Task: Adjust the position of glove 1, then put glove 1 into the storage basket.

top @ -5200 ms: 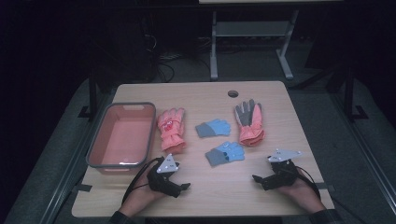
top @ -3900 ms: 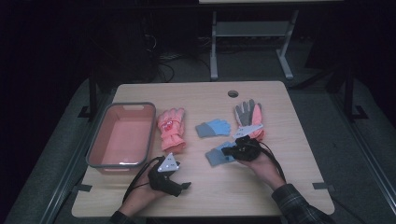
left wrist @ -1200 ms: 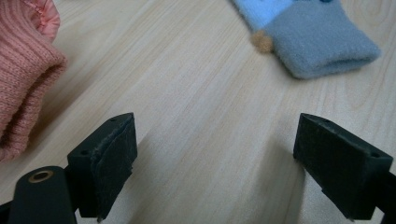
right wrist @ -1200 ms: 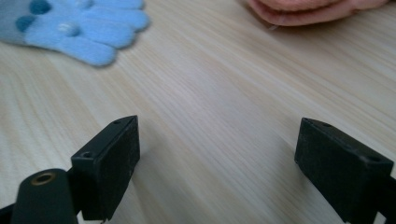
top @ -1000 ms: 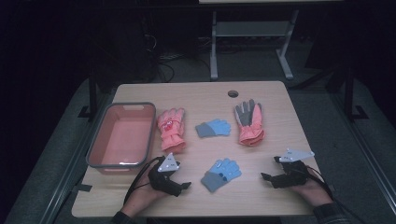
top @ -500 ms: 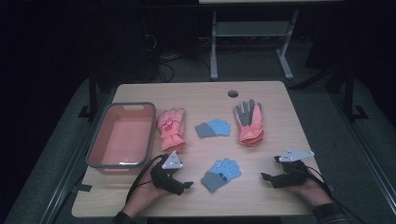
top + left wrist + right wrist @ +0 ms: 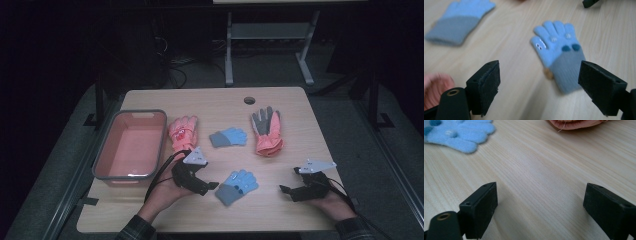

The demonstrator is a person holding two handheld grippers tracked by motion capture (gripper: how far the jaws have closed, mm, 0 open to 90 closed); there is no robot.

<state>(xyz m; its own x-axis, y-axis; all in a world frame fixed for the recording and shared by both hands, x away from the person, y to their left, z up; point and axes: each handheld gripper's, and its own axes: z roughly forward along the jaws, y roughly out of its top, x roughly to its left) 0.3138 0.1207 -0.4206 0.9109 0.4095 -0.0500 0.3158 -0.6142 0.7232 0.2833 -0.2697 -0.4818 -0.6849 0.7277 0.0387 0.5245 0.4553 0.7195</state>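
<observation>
A small blue glove (image 7: pixel 237 186) lies flat near the table's front edge, cuff toward me. My left gripper (image 7: pixel 210 187) hovers just left of it, open; its jaws have just been closing a little, with nothing between the pads. In the left gripper view the glove (image 7: pixel 559 53) lies on the wood ahead of the left gripper (image 7: pixel 539 72). Its mate, a second blue glove (image 7: pixel 228 137), lies mid-table. My right gripper (image 7: pixel 285 190) rests open at the front right, and its own view (image 7: pixel 540 197) shows bare wood between the jaws.
A pink tray (image 7: pixel 131 145) with a grey rim stands at the left. A pink glove (image 7: pixel 181 131) lies beside it. A pink and grey glove (image 7: pixel 267 131) lies at the right rear. A round hole (image 7: pixel 249 100) sits near the back edge.
The near blue glove went from mid-table to the front with the right gripper, which then drew back to the right. Over the last second the left gripper has lifted and moved right toward that glove.
</observation>
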